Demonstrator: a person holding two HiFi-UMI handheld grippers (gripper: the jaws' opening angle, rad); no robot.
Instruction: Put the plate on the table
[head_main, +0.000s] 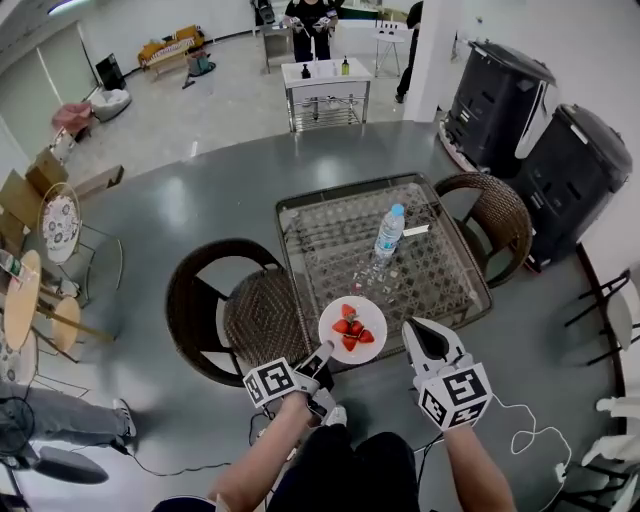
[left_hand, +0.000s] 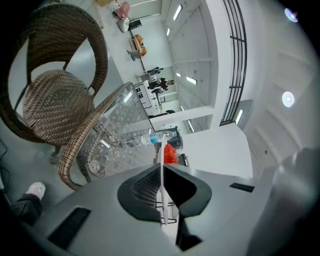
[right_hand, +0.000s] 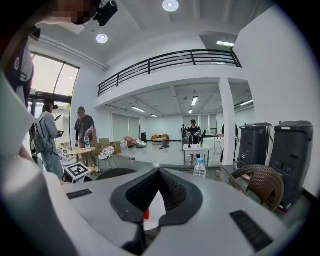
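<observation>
A white plate (head_main: 352, 328) carrying several strawberries (head_main: 350, 332) is over the near left corner of the glass-topped wicker table (head_main: 440, 290). I cannot tell whether it rests on the glass. My left gripper (head_main: 320, 360) is shut on the plate's near rim. In the left gripper view the plate (left_hand: 161, 192) runs edge-on between the jaws of the left gripper (left_hand: 161, 167), with the strawberries (left_hand: 170, 154) beyond. My right gripper (head_main: 418, 332) hangs just right of the plate with its jaws together and nothing in them. Between the pads of the right gripper (right_hand: 160, 172) a sliver of plate (right_hand: 155, 210) shows.
A water bottle (head_main: 389, 232) stands mid-table, also seen as the bottle (right_hand: 199, 168). Wicker chairs flank the table at left (head_main: 230, 300) and far right (head_main: 500, 215). Two black bins (head_main: 500, 90) stand at the right wall. A cable (head_main: 520, 432) lies on the floor.
</observation>
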